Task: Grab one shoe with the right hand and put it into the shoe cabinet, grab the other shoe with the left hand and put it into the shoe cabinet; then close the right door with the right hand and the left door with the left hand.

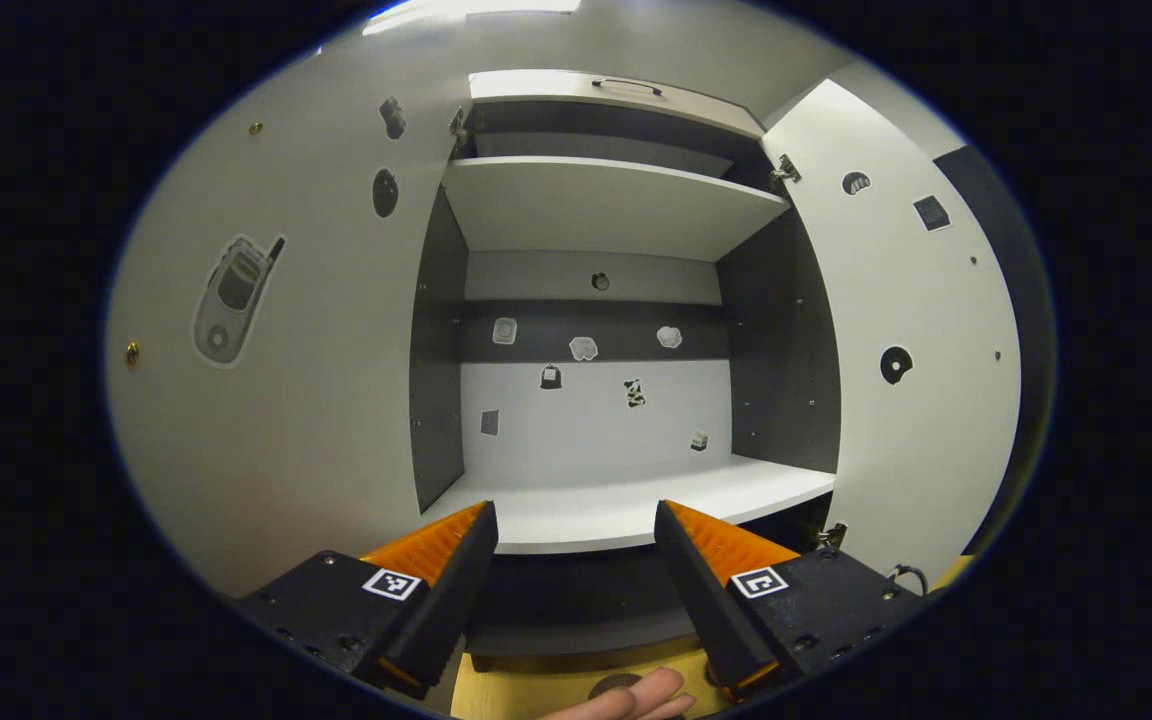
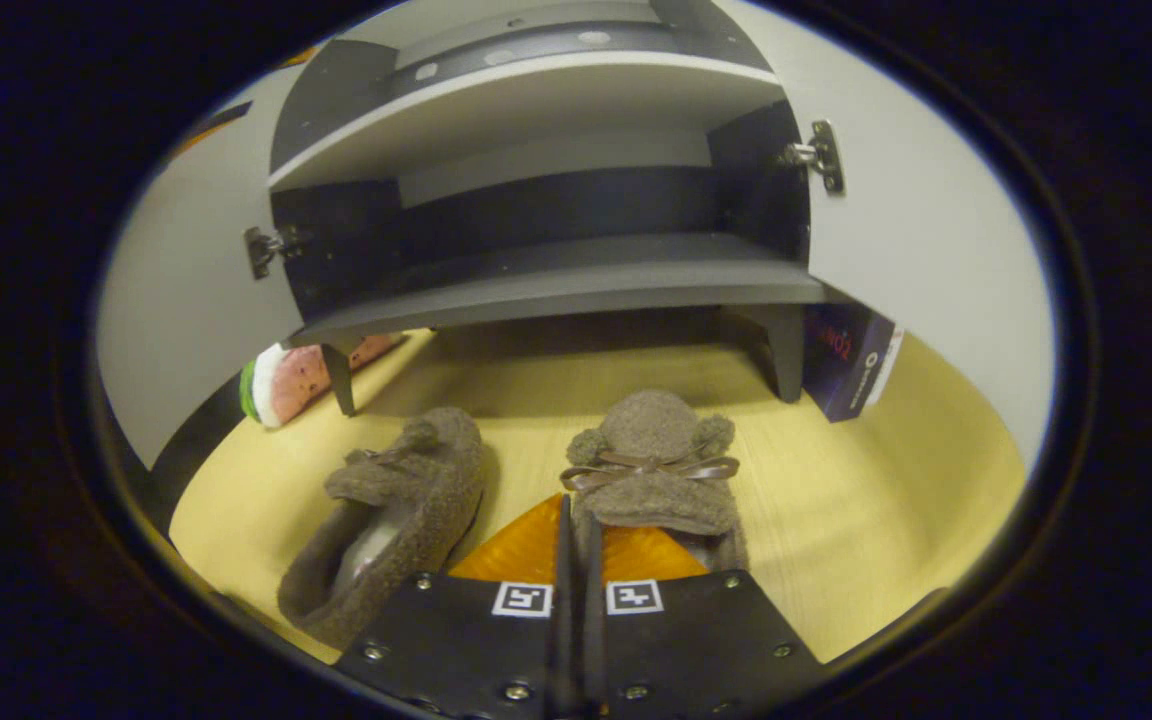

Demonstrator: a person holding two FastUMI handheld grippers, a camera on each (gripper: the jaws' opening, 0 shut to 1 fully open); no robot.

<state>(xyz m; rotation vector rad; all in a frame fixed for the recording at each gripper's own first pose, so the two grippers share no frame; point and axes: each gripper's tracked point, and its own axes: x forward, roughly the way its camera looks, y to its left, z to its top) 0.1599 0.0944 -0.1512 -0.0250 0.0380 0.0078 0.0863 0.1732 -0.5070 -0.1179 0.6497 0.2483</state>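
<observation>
Two brown fuzzy shoes lie on the yellow floor in front of the shoe cabinet (image 2: 556, 285) in the right gripper view. The shoe with a ribbon bow (image 2: 656, 470) points toward the cabinet. My right gripper (image 2: 576, 525) is shut on its left side wall, one finger inside the opening and one outside. The other shoe (image 2: 406, 500) lies just to the left, untouched. In the left gripper view, my left gripper (image 1: 576, 520) is open and holds nothing, facing the white shelf (image 1: 636, 500) of the cabinet.
Both doors stand wide open, the left door (image 1: 316, 350) and the right door (image 1: 916, 350). A watermelon-patterned item (image 2: 286, 385) lies by the cabinet's left leg, a dark box (image 2: 851, 365) by its right leg. A person's fingertips (image 1: 636, 695) show below my left gripper.
</observation>
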